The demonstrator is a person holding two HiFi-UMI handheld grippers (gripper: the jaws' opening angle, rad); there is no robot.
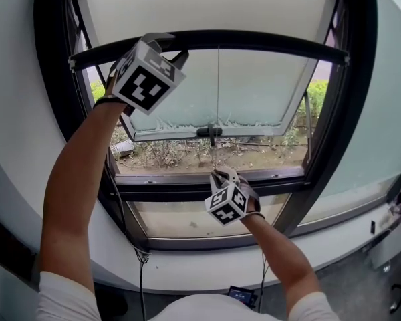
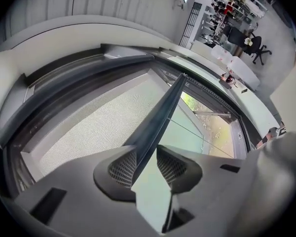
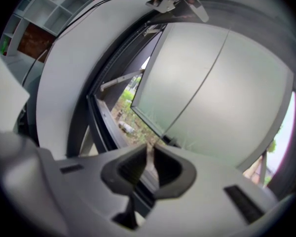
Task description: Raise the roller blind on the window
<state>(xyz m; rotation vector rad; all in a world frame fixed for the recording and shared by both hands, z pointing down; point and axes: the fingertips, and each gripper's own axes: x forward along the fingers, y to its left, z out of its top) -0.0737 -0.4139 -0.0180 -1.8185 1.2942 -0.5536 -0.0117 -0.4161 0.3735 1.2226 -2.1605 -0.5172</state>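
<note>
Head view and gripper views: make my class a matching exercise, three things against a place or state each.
Things:
1 left gripper
2 right gripper
3 bushes

Places or states:
A outside the window
B shut on the thin cord
C shut on the blind's dark bar

Pairs: 1-C, 2-B, 3-A

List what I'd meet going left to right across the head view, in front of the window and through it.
left forearm → left gripper → right gripper → hedge outside the glass. The blind's bar and the cord are left out, since they overlap the grippers.
</note>
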